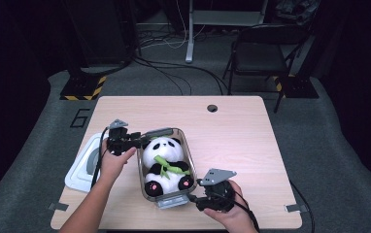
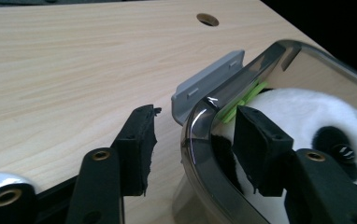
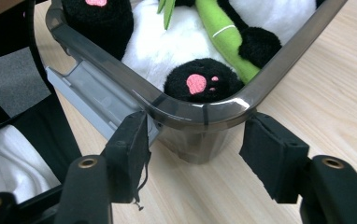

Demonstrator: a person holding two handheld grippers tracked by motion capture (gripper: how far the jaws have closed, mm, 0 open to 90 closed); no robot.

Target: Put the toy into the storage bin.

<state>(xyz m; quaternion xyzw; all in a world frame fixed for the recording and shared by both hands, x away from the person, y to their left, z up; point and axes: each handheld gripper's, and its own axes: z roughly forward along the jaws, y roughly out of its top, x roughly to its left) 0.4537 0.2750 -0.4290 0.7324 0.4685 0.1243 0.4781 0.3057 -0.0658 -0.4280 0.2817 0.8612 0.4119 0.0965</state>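
Jaws of the left gripper (image 1: 136,140) stood parted astride the wall of the clear container (image 2: 200,140) at its 11 o'clock corner, one pad outside, one inside against the plush panda (image 1: 166,165), neither pad pressing the wall. Right gripper (image 1: 193,199) sat at the container's 5 o'clock corner, jaws released, flanking that corner without touching it. Panda lay inside the container, near the middle of the wooden table (image 1: 232,131). At 9 o'clock from the container lay a white lid (image 1: 81,170).
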